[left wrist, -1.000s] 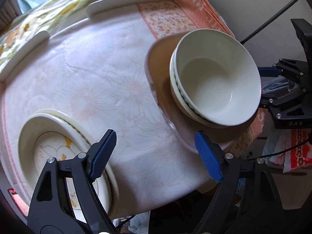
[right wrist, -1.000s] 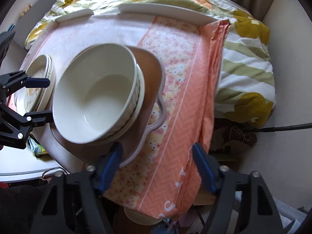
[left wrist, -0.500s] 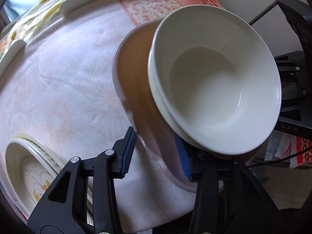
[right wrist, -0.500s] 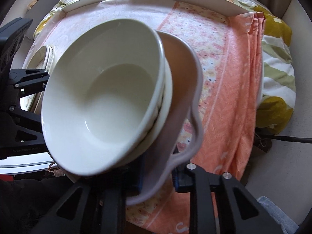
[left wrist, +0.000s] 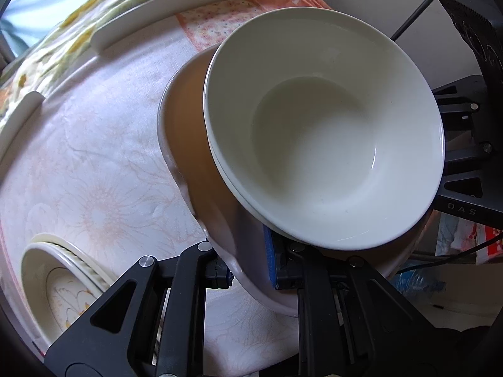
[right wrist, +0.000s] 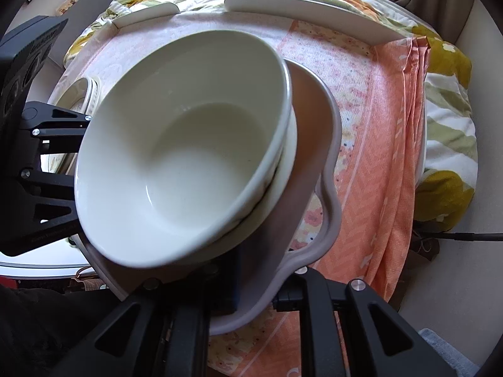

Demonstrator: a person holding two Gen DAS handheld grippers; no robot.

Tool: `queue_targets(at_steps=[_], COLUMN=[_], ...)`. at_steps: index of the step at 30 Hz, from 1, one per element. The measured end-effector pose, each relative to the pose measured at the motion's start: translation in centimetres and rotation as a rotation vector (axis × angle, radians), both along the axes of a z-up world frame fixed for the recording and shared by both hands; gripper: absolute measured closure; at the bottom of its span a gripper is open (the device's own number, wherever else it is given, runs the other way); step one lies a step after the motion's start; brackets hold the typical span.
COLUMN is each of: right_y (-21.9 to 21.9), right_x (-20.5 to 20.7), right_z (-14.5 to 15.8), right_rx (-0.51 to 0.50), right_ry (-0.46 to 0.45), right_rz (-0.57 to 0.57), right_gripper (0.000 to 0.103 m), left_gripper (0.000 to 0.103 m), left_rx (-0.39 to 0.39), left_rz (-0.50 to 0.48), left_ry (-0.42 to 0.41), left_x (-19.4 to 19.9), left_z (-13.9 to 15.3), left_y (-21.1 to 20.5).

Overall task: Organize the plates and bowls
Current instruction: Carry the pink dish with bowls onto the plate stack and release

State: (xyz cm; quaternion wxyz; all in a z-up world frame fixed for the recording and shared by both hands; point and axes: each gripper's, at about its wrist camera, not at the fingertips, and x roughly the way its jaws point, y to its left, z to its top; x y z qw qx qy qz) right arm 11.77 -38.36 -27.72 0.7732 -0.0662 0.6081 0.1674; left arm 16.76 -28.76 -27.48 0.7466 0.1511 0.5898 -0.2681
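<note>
Right now both grippers are clamped on one piece: the brown tray (left wrist: 188,144), a shallow dish with a pale lobed rim. The left gripper (left wrist: 251,270) has its rim pinched between its blue pads, one finger under the lip and one inside; seen from the right wrist, the right gripper (right wrist: 261,286) bites the rim on the opposite side, with the wavy edge running between its fingers.

Just beyond the fingertips, and partly overhanging them, sit the stacked white bowls (left wrist: 327,132), one nested in another, resting on the tray. They look tilted toward each camera, though the fisheye may exaggerate that. I cannot tell whether the tray is lifted off the pink tablecloth (left wrist: 78,163) or only gripped.

To the left of the left gripper's fingers, well apart from the tray, lies the stack of patterned plates (left wrist: 59,282) with a ribbed rim; from the right wrist only its edge (right wrist: 89,89) peeps out behind the bowls. Farther off, past the bowls, run the white raised edge pieces (right wrist: 301,6) of the table and the flowered bedding (right wrist: 446,100).

By my judgement the sorting itself looks mostly done: bowls are nested, plates are piled. What seems left is carrying or placing the loaded tray, and perhaps bringing the plate stack alongside. The loose bowls could slide if the tray tips.
</note>
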Motion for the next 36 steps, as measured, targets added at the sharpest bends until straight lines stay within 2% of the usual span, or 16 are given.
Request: queue_targets(at_steps=[5, 11, 19, 25, 31, 36], right_y=[0.7, 2.7, 8.6, 13.9, 18.8, 22.0], right_x=[0.1, 0.1, 0.4, 0.2, 0.4, -0.2], right_z=[2.4, 6.3, 10.1, 10.5, 8.8, 6.7], right_rx=[-0.006, -0.010, -0.001, 0.026, 0.053, 0.072], right_ry=[-0.033, -0.078, -0.124, -0.106, -0.064, -0.018], right_rz=[0.024, 0.079, 0.163, 0.169, 0.136, 0.079], right_gripper=[0.090, 0.090, 0.090, 0.090, 0.090, 0.090], left_gripper=[0.090, 0.090, 0.090, 0.090, 0.090, 0.090], left_rx=[-0.006, -0.017, -0.001, 0.015, 0.041, 0.046], left_rz=[0.018, 0.074, 0.135, 0.152, 0.137, 0.116], left_ry=[-0.039, -0.086, -0.130, -0.126, -0.095, -0.059], left_x=[-0.1, -0.6, -2.1, -2.6, -2.6, -2.5], left_z=[2.4, 7.0, 11.3, 11.7, 9.9, 7.5], left_y=[1.0, 4.5, 10.4, 16.2, 21.6, 24.5])
